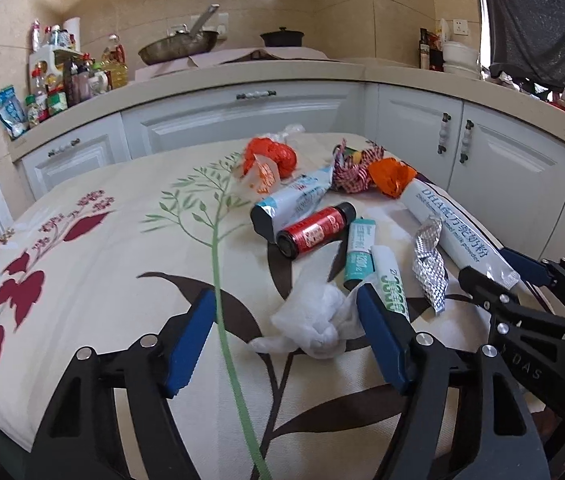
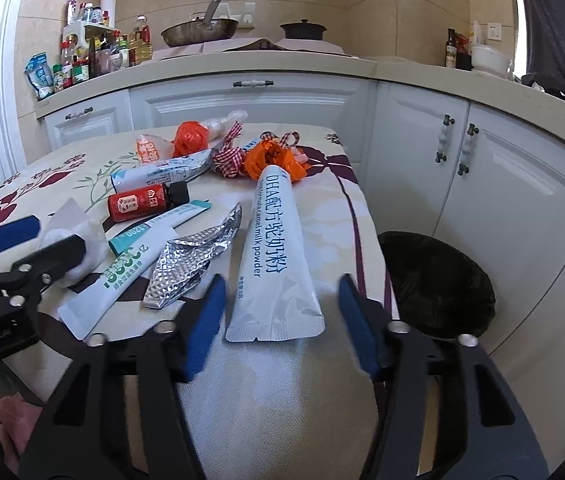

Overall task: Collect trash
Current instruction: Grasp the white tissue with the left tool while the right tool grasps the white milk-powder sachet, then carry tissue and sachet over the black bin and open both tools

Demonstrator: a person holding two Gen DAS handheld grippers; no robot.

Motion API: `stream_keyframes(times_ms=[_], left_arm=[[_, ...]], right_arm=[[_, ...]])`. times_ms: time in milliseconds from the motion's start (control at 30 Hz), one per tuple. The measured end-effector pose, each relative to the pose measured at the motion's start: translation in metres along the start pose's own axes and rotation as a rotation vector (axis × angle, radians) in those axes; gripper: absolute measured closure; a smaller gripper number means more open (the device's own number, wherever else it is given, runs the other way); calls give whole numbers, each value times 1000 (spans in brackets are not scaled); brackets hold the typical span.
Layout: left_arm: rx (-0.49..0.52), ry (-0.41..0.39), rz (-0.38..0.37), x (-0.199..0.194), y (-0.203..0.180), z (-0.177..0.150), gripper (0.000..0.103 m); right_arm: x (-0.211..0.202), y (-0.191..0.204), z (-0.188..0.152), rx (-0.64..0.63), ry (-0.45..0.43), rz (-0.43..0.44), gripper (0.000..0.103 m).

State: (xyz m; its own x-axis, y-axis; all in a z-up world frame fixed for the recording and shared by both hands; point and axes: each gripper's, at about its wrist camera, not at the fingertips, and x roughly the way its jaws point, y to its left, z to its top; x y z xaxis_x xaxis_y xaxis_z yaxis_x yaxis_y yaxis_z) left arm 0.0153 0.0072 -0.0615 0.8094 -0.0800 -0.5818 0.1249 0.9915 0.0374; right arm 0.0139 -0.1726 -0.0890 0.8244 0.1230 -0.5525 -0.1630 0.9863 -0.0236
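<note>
Right gripper [image 2: 280, 320]: bottom centre of its view; fingers spread either side of the sachet's sealed end, pads not touching it.
Left gripper [image 1: 286, 336]: bottom centre of its view; fingers spread around the crumpled tissue [image 1: 314, 324], no pinch visible.
Milk powder sachet [image 2: 270, 248]: centre frame, flat on the tablecloth [image 2: 322, 208]; long axis runs from frame bottom up toward the orange wrappers, sealed end nearest.
Bin [image 2: 438, 284]: lower right, beside the table edge, black liner.
Risk: thin flat sachet may slip out as the fingers close, or the cloth gets pinched along with it.
Risk: foil strip [image 2: 194, 260] lies just beside the sachet; likely nudged off.
</note>
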Motion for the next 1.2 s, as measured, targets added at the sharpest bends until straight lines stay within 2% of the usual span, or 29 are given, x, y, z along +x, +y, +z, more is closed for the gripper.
stream_keyframes(times_ms=[67, 167, 233, 267, 467, 800, 1067, 1200], left_arm=[[2, 5, -11, 1, -1, -1, 37], [9, 6, -29, 2, -4, -2, 51], [17, 8, -39, 2, -5, -2, 66], [19, 10, -44, 2, -6, -3, 67], [18, 3, -38, -1, -6, -2, 72], [-18, -48, -18, -14, -3, 16, 73], [-22, -82, -77, -8, -28, 49, 73], [-10, -106, -107, 0, -55, 69, 73]], right_arm=[[1, 0, 0, -7, 0, 7, 63], [1, 0, 0, -4, -4, 12, 63], [1, 0, 0, -3, -5, 19, 63], [0, 0, 0, -4, -6, 21, 64], [-3, -2, 1, -1, -21, 27, 64], [-16, -17, 12, 26, -65, 8, 64], [-29, -57, 27, 79, -115, -71, 64], [-33, -86, 33, 108, -140, -127, 64]])
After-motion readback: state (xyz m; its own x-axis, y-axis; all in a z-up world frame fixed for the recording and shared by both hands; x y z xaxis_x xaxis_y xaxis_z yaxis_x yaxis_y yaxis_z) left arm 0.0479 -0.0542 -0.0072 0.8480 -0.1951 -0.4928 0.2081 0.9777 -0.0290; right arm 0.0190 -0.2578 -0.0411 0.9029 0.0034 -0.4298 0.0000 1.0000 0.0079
